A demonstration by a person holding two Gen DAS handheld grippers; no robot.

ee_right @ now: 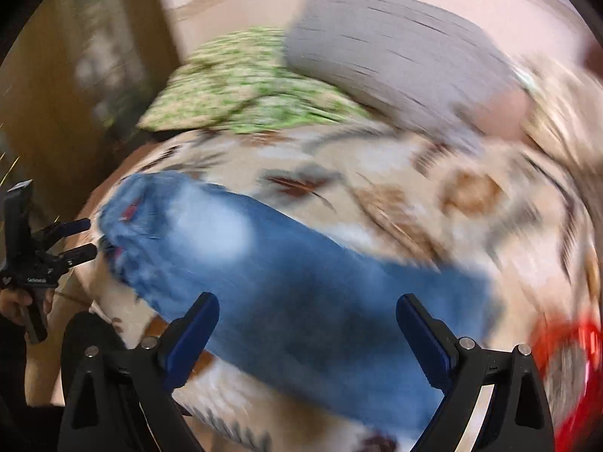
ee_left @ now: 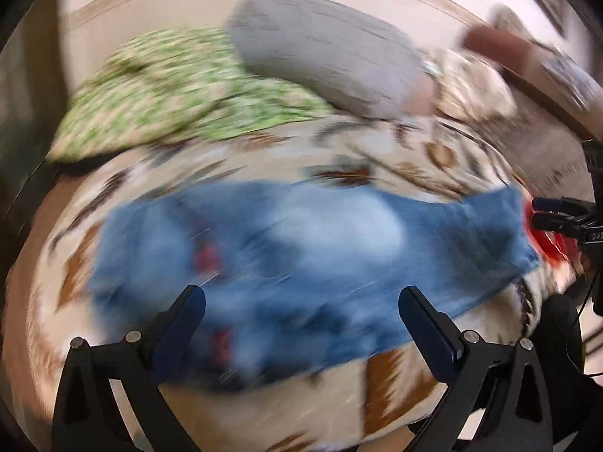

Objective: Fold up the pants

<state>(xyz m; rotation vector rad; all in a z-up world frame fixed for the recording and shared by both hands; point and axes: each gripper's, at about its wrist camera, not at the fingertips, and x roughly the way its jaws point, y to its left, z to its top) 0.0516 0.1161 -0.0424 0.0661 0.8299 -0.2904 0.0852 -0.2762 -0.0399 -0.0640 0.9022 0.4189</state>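
- We see the faded blue denim pants (ee_left: 301,260) lying stretched out along a bed covered by a cream blanket with brown and grey leaf patterns (ee_left: 426,158); both views are heavily blurred, so seams and edges are hard to read.
- The pants look narrow and long, perhaps already doubled leg over leg, though we cannot confirm this through the blur. One end with red marks lies toward the left gripper, the other toward the right.
- Our left gripper (ee_left: 301,303) hovers over that end with its fingers (ee_left: 429,324) spread wide and nothing between them.
- Our right gripper (ee_right: 307,310) hovers over the opposite end, its fingers (ee_right: 426,333) equally wide apart and empty.
- We judge the step in hand to be the approach before a grasp, one gripper at each end of the garment.
- The next move calls for lowering each gripper onto an end, pinching all the layers together, then carrying one end over the other.
- Beyond the pants lie a green-and-white patterned pillow (ee_left: 169,90) and a grey ribbed cushion (ee_left: 324,52); something red (ee_right: 576,369) sits near the right end.
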